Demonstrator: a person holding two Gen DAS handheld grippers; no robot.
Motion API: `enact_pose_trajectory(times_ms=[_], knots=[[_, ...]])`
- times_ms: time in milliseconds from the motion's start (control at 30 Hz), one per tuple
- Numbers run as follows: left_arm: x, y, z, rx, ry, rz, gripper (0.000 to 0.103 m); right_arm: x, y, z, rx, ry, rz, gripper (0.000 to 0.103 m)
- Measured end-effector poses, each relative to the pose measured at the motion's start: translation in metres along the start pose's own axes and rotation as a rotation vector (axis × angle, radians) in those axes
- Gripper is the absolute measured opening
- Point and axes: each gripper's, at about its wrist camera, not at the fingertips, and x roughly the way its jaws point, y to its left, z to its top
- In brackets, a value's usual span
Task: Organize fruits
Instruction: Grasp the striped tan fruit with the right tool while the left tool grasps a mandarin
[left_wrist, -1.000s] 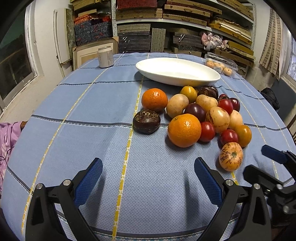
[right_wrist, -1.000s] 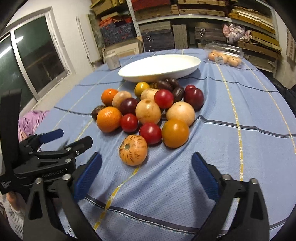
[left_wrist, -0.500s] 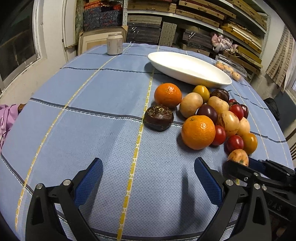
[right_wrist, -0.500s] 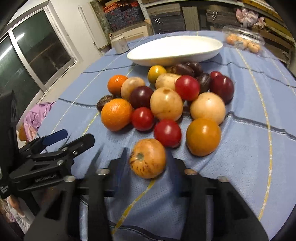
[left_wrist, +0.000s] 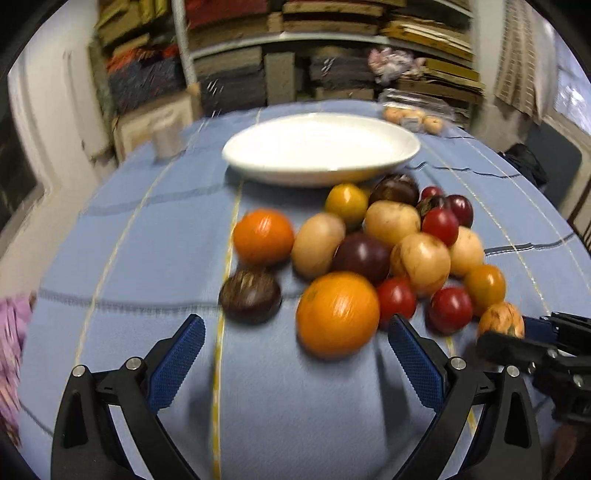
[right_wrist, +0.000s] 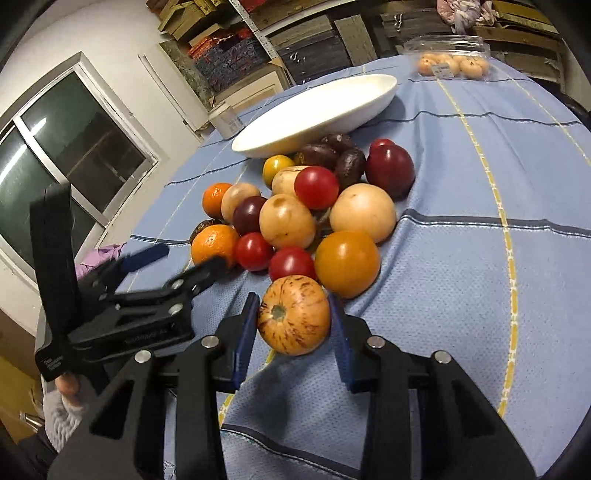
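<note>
With right gripper (right_wrist: 293, 321) clamped on the speckled orange fruit (right_wrist: 293, 314), pickup looks done; next: lift clear, carry to white dish (right_wrist: 317, 110); left gripper (left_wrist: 295, 354) apart, empty.

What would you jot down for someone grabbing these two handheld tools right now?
Right tool: closed on the striped orange fruit at the near edge of the pile, just gripped.
Left tool: open, empty, near the big orange.
White dish: empty, behind the pile.
Done: nothing placed yet.
Left: carry the striped fruit over, then sort the rest, likely into the dish.
</note>
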Motion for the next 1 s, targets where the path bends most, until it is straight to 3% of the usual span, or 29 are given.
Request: enact_pose_trajectory(times_ms=[233,333,467,667,700,800,967,1000], knots=[[0.017,-0.006,0.003,0.02,0.06,-0.102,0.1,-0.002,-0.004,0.0,0.02,-0.001,0.009,0.037],[0.033,-0.002,-0.001,-0.006,0.136,-0.115,0.1,-0.003,-0.005,0.0,0.029,-0.003,0.011,0.037],[0.032,0.006,-0.005,-0.034,0.108,-0.105,0.1,-0.006,-0.009,0.0,0.044,-0.01,0.024,0.037],[0.033,0.006,-0.001,0.017,0.115,-0.125,0.1,-0.006,-0.009,-0.001,0.046,-0.007,0.022,0.036],[0.031,0.007,-0.002,0.011,0.086,-0.12,0.096,-0.005,-0.008,-0.001,0.041,-0.005,0.015,0.035],[0.023,0.004,-0.002,0.023,0.04,-0.125,0.063,0.002,-0.003,-0.002,0.013,0.029,0.003,0.032],[0.028,0.002,0.002,0.027,0.044,-0.157,0.054,0.007,0.0,-0.004,-0.005,0.051,-0.009,0.03],[0.029,0.005,0.004,0.012,0.042,-0.191,0.047,0.007,-0.001,-0.004,-0.001,0.05,-0.005,0.03]])
